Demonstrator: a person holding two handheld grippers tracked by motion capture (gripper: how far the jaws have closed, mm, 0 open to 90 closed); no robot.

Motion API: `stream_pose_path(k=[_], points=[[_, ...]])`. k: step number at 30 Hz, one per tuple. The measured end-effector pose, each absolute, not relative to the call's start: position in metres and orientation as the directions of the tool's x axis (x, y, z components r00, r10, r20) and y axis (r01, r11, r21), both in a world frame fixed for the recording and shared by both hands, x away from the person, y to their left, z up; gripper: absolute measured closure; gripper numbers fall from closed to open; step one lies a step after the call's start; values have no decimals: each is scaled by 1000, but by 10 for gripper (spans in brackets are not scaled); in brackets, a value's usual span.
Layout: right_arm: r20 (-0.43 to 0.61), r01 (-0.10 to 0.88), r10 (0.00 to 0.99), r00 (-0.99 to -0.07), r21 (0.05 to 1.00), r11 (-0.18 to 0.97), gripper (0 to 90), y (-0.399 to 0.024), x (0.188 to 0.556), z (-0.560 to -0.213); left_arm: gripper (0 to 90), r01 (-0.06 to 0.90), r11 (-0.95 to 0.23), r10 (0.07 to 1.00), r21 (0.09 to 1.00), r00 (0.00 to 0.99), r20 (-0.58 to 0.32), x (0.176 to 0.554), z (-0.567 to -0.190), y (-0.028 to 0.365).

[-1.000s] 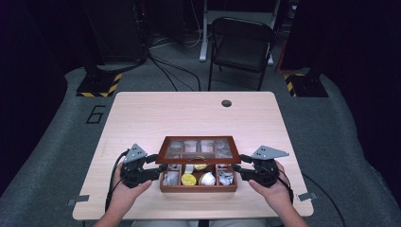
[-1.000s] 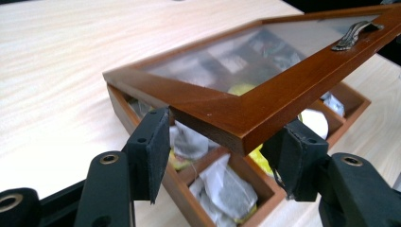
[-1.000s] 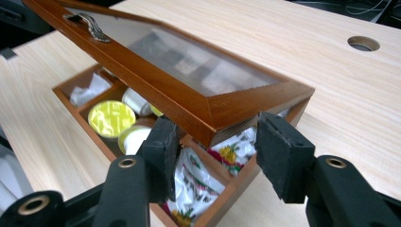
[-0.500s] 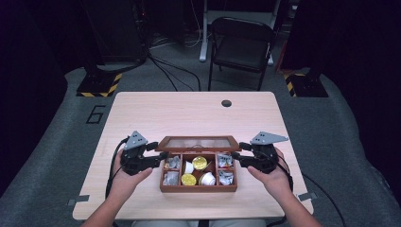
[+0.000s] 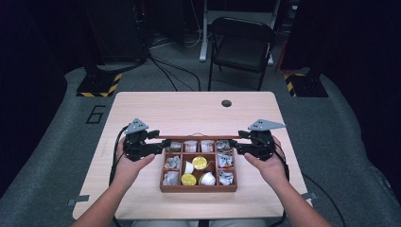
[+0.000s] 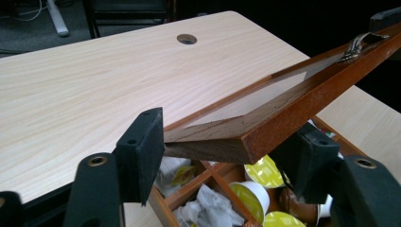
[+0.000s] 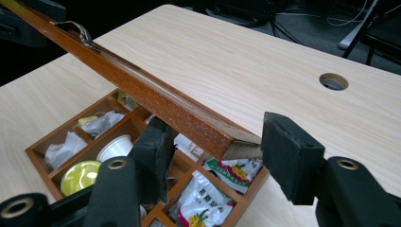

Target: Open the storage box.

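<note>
A brown wooden box (image 5: 198, 188) with several compartments of yellow-topped capsules (image 5: 199, 163) and sachets sits on the table's near half. Its glass-paned lid (image 5: 198, 137) is swung up, seen edge-on along the box's far side. My left gripper (image 5: 163, 141) is at the lid's left corner and my right gripper (image 5: 239, 142) at its right corner. In the left gripper view the lid (image 6: 283, 109) corner lies between the jaws of the left gripper (image 6: 222, 142); in the right gripper view the lid (image 7: 179, 111) sits likewise in the right gripper (image 7: 220, 137). Both pairs of jaws have just been opening, with a gap beside the wood.
The light wooden table (image 5: 189, 111) has a round cable hole (image 5: 226, 103) near its far edge. A black folding chair (image 5: 241, 45) stands beyond the table. Cables and striped floor bases (image 5: 97, 85) lie on the grey floor.
The lid has swung up from lying over the box to standing steeply raised. Both grippers have risen and moved away from the person with it, and their jaws have widened.
</note>
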State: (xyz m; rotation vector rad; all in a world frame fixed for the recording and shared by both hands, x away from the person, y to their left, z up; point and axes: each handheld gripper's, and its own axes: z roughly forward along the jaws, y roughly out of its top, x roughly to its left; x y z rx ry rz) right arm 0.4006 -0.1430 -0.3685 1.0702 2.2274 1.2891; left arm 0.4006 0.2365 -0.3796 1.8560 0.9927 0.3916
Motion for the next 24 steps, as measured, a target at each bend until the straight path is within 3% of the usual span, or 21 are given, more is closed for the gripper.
stream_pose_path(k=[8,24], points=[[72,447,782,-619,851,276,410,-136,410,-369,316,443,-200,779,874,613,-132,410,-379,228],[68,438,821,-567,869,231,435,-130,428,-368,292,432,-166,806,886,577,-130,430,-380,219]])
